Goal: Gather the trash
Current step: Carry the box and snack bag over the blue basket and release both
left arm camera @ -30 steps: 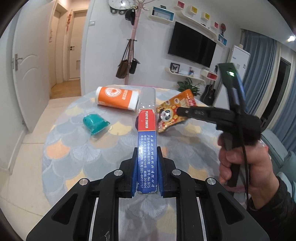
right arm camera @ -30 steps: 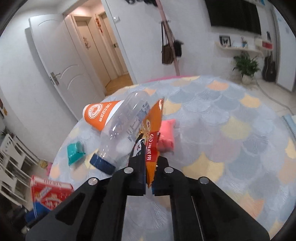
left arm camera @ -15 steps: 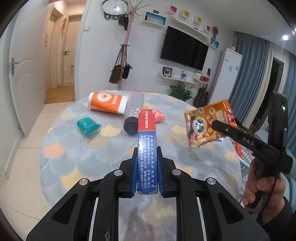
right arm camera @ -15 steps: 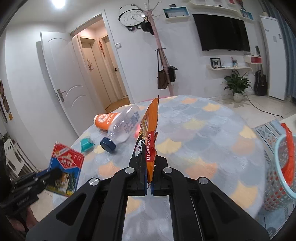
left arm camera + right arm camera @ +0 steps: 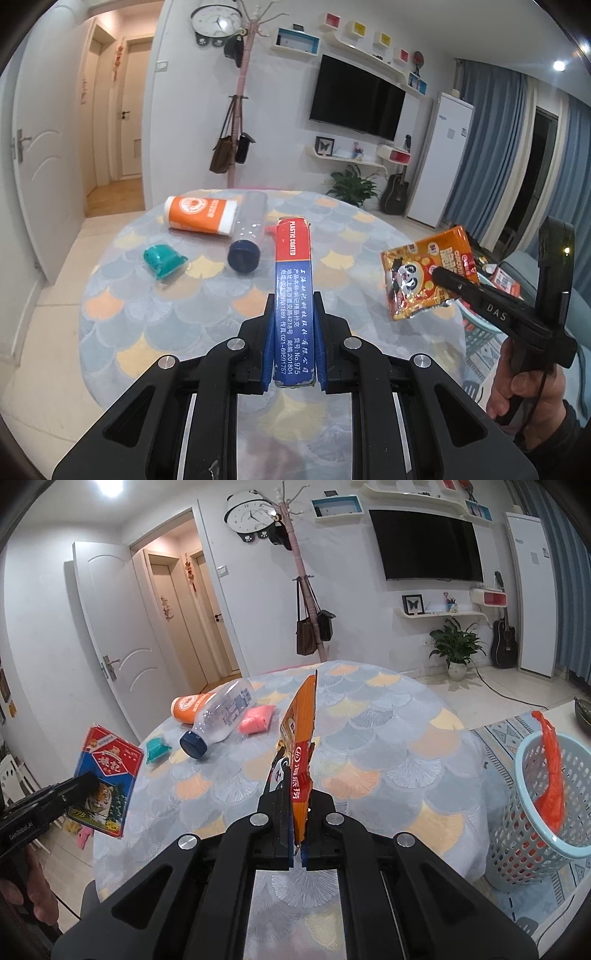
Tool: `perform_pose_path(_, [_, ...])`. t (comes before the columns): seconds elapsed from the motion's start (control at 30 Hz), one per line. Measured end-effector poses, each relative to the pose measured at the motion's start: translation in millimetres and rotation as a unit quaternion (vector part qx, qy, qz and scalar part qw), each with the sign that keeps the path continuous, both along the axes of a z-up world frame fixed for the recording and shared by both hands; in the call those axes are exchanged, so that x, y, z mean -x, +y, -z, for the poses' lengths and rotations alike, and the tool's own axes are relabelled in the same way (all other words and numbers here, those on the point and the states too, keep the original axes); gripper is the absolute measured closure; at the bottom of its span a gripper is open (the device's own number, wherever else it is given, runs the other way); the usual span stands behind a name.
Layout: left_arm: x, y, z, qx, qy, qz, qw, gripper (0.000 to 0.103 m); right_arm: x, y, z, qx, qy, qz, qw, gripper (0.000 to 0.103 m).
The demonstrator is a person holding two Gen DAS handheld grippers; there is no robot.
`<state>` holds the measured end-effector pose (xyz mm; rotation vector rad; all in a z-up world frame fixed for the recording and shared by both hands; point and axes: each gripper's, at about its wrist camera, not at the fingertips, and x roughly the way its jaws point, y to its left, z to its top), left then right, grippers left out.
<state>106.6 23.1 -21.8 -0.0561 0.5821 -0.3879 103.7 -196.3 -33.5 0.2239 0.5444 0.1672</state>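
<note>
My left gripper is shut on a red and blue card box, held edge-on above the round table; the right wrist view shows that box at the left. My right gripper is shut on an orange snack wrapper, lifted over the table; the same wrapper appears at the right of the left wrist view. On the table lie an orange and white cup, a clear bottle with a blue cap, a teal wrapper and a pink packet.
A pale blue perforated basket with an orange-red bag inside stands on the floor right of the table. A coat stand with bags rises behind the table. A potted plant and a guitar are by the far wall.
The right gripper has pulled back and to the right with the snack wrapper, away from the bottle. The left gripper with the card box has shifted only slightly.
</note>
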Motion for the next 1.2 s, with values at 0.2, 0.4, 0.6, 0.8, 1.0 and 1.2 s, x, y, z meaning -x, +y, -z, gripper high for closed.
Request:
perform_pose_path(0.2, [3,-14,0,-0.006,-0.003,0.013,0.9999,0.087,9,-9,-3,0.002,-0.01,0.005,1.0,0.102])
perform_pose_path(0.4, [2,-30,-3,-0.012,-0.005,0.027,0.9995,0.087,13,-20,-3,-0.001,-0.015,0.017,1.0,0.102])
perform_pose_path(0.6, [-1,-56,-4,-0.018,-0.006,0.053,0.9984,0.087,18,-35,0,-0.005,-0.018,0.031,0.999,0.102])
perform_pose_path(0.8, [-4,-86,-3,-0.023,-0.004,0.08,0.9965,0.087,24,-62,3,-0.014,-0.02,0.056,0.998,0.102])
perform_pose_path(1.0, [-9,-123,-2,-0.028,0.0,0.112,0.9933,0.087,31,-93,10,-0.024,-0.021,0.089,0.995,0.102])
perform_pose_path(1.2, [-13,-161,0,-0.032,0.006,0.148,0.9885,0.087,41,-136,16,-0.034,-0.024,0.13,0.991,0.102])
